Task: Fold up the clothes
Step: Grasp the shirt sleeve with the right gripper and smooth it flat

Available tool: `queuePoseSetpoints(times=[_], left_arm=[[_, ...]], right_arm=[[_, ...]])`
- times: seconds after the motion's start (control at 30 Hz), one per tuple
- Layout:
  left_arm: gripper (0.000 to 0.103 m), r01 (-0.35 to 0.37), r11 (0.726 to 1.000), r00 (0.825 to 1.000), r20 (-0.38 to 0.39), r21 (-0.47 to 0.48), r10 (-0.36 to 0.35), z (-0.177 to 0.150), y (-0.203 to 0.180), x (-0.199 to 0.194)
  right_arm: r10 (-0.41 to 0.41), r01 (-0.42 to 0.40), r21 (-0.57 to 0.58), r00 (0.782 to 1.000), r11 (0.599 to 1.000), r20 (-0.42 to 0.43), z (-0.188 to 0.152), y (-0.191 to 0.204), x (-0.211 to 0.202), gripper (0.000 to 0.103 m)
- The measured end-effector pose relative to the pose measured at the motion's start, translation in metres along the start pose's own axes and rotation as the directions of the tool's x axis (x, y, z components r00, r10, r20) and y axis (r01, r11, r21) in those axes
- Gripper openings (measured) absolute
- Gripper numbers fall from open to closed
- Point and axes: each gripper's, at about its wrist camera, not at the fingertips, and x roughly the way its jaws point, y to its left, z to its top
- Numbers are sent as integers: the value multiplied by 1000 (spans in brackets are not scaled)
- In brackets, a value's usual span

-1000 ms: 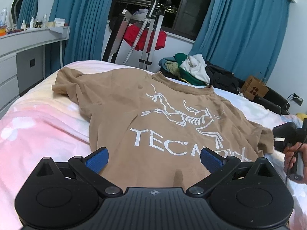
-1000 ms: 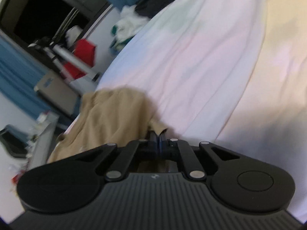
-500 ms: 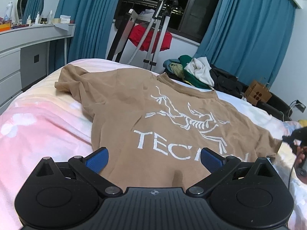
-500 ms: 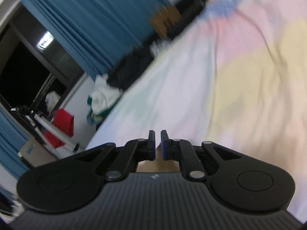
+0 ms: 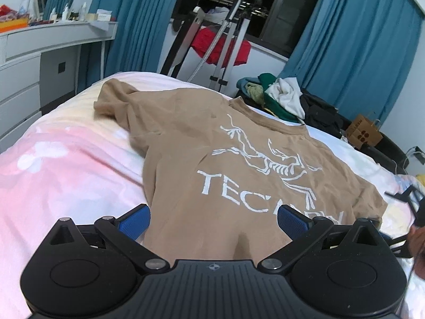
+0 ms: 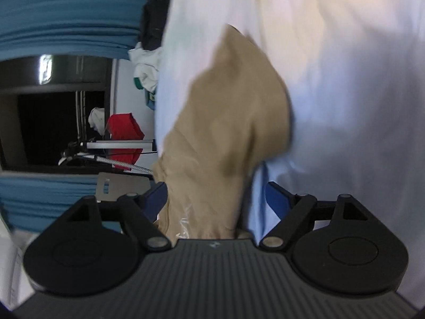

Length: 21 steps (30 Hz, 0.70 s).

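Spreading flat across the bed (image 5: 66,164), the tan T-shirt (image 5: 212,143) lies print side up with its collar toward the window, laid out so you can fold it cleanly. Your left gripper (image 5: 212,219) hovers over the shirt's near hem, jaws wide and holding nothing, likely staged for a pinch there. Your right gripper (image 6: 215,199), rolled on its side at the shirt's right sleeve (image 6: 233,111), is opening its jaws; tan fabric sits between them but the pads do not press it. That sleeve lies bunched, so it probably needs smoothing or folding inward.
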Motion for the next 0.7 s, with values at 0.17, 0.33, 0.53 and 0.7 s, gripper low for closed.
queuePoseSetpoints(times=[0.17, 0.33, 0.53, 0.7], left_arm=[[103, -1, 1000, 1000, -5, -18, 1, 0, 2, 3], [103, 8, 1000, 1000, -5, -30, -8, 1, 2, 4], [103, 13, 999, 1000, 3, -47, -13, 5, 6, 3], [103, -23, 998, 999, -26, -62, 22, 11, 13, 4]], right_arm=[[-37, 48, -118, 995, 992, 96, 6, 5, 13, 51], [-63, 122, -275, 975, 954, 215, 9, 22, 9, 9], [-87, 284, -457, 910, 843, 405, 3, 49, -18, 7], [-212, 380, -479, 906, 791, 368, 15, 38, -1, 10]])
